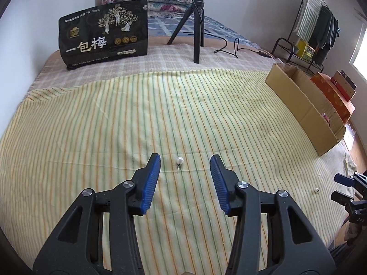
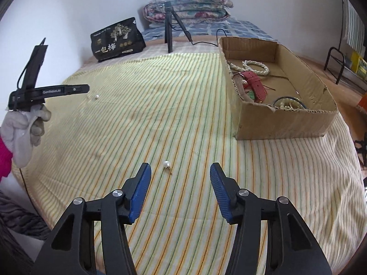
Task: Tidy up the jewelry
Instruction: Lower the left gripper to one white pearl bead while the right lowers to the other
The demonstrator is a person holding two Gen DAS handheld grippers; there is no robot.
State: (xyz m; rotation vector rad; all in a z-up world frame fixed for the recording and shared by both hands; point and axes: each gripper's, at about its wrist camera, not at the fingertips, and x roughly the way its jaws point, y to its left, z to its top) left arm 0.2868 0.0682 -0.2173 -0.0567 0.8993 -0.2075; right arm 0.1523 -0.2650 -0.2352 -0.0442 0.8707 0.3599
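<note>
A pearl stud earring [image 1: 179, 160] lies on the striped cloth just ahead of my open, empty left gripper [image 1: 185, 160], between its blue pads. A second pearl earring [image 2: 166, 164] lies just ahead of my open, empty right gripper [image 2: 180, 168], nearer its left pad. That second earring also shows small in the left wrist view [image 1: 316, 190], beside the right gripper [image 1: 341, 189]. The left gripper [image 2: 88, 88] shows in the right wrist view, held by a gloved hand above the first earring [image 2: 97, 96]. A cardboard box [image 2: 282, 123] holds pearl bracelets [image 2: 257, 67], a red watch strap [image 2: 255, 83] and other jewelry.
A black snack bag [image 1: 104, 33] stands at the back left. A black tripod [image 1: 197, 23] with a ring light and a trailing cable stands at the back middle. Folded quilts [image 2: 188, 4] lie behind. A clothes rack [image 1: 316, 27] stands to the right.
</note>
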